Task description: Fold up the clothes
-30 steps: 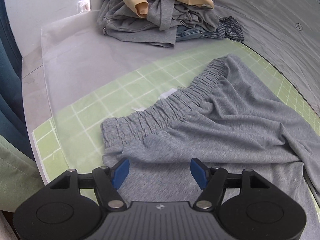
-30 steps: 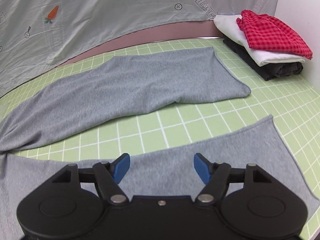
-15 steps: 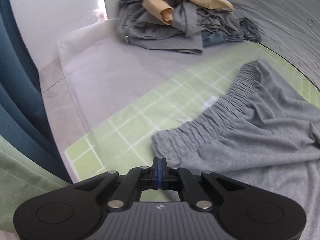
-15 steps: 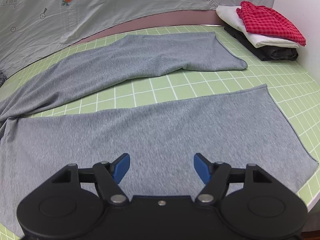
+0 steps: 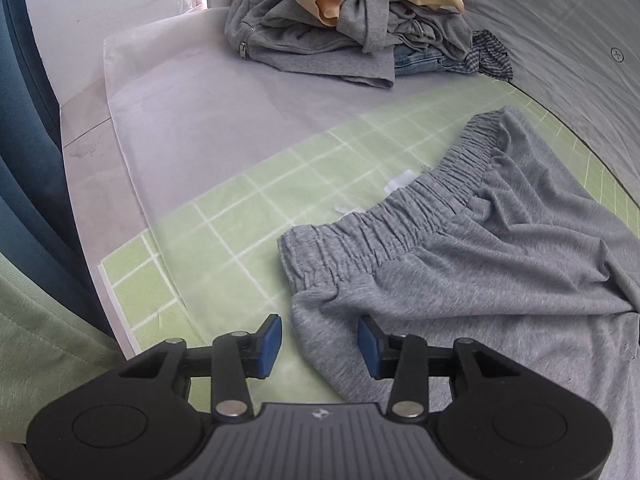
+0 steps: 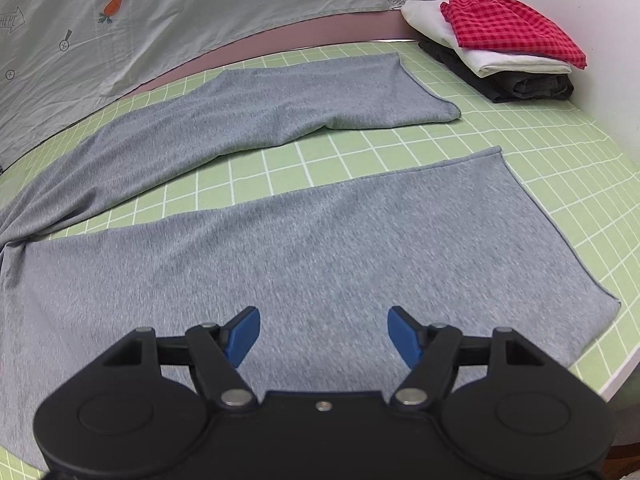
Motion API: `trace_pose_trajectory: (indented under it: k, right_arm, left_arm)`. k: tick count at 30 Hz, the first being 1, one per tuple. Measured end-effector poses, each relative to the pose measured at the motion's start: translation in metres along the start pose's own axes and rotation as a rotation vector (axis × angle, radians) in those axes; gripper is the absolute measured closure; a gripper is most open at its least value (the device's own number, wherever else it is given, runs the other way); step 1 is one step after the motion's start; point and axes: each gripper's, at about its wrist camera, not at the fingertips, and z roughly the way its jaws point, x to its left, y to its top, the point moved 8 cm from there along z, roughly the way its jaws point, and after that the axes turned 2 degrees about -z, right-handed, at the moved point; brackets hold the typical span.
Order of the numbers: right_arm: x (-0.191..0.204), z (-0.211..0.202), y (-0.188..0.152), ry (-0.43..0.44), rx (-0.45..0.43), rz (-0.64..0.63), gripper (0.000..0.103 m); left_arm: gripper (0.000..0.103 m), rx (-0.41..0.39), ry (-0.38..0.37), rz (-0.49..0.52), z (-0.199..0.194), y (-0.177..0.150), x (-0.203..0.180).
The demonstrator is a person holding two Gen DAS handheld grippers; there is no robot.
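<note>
Grey jersey sweatpants (image 5: 500,264) lying spread flat for folding; left tongs (image 5: 319,345) gaping, apparently straddling the waistband hem; right tongs (image 6: 323,337) hovering wide, empty.

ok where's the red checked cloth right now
In the right wrist view, the red checked cloth sits far right, atop the folded stack, beyond the grey trousers.

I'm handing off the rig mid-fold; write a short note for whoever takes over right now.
Left gripper: open, at the waistband corner of the grey trousers, holding nothing.
Right gripper: open, empty, over the near trouser leg.
Trousers lie spread on the green mat, legs apart, no fold made.
Folded stack sits far right; unfolded pile waits far left.
Left to do: fold the trousers, then the pile.
</note>
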Motion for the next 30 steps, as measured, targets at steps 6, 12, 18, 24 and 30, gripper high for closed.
trace_pose_trajectory:
  k: [6, 12, 18, 24, 30]
  right_arm:
    - [-0.004, -0.002, -0.012, -0.031, 0.028, -0.017, 0.032]
    - [-0.016, -0.005, -0.019, -0.063, 0.04, -0.009, 0.031]
    - [-0.059, -0.003, -0.02, -0.113, 0.041, 0.077, 0.031]
    - [-0.12, 0.001, -0.016, -0.201, 0.011, 0.233, 0.031]
    - [-0.173, 0.009, -0.018, -0.301, 0.003, 0.333, 0.031]
  left_arm:
    - [0.099, -0.035, 0.016, 0.025, 0.007, 0.013, -0.001]
    - [0.099, -0.088, 0.062, -0.093, 0.009, 0.049, 0.025]
    - [0.093, -0.085, 0.056, -0.091, 0.004, 0.052, 0.017]
    - [0.075, -0.089, 0.059, -0.101, -0.017, 0.037, 0.014]
    - [0.062, -0.111, 0.062, -0.074, -0.052, 0.02, 0.003]
